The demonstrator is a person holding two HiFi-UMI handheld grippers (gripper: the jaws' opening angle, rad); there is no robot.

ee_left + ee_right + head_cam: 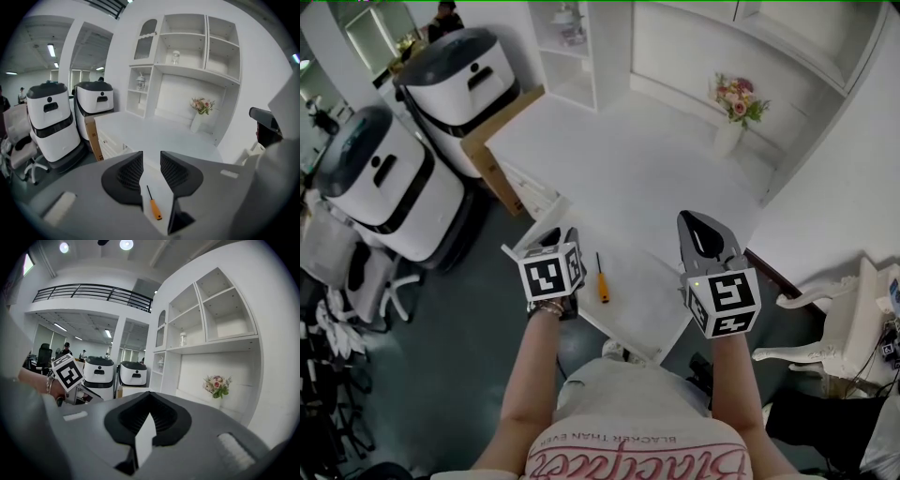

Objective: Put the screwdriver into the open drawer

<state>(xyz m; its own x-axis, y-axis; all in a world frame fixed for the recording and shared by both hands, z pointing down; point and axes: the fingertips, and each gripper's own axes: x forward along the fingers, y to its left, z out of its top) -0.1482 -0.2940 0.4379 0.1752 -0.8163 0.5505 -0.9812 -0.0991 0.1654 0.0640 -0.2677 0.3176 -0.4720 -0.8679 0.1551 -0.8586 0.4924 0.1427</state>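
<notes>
The screwdriver [602, 279], orange handle and thin dark shaft, lies on the white bottom of the open drawer [637, 292] that juts from the front of the white desk [628, 169]. My left gripper [565, 234] hovers just left of it, above the drawer's left edge. In the left gripper view the screwdriver [153, 206] shows below, through the gap of the left gripper [151, 155], whose jaws stand apart with nothing between them. To the right of the drawer my right gripper [696, 219] is held up; its tips meet in the right gripper view [149, 394], empty.
A vase of flowers [733, 111] stands at the desk's far right corner, under wall shelves. Two white machines [394, 178] and a cardboard box [492, 141] stand left of the desk. A white chair [834, 328] is at the right.
</notes>
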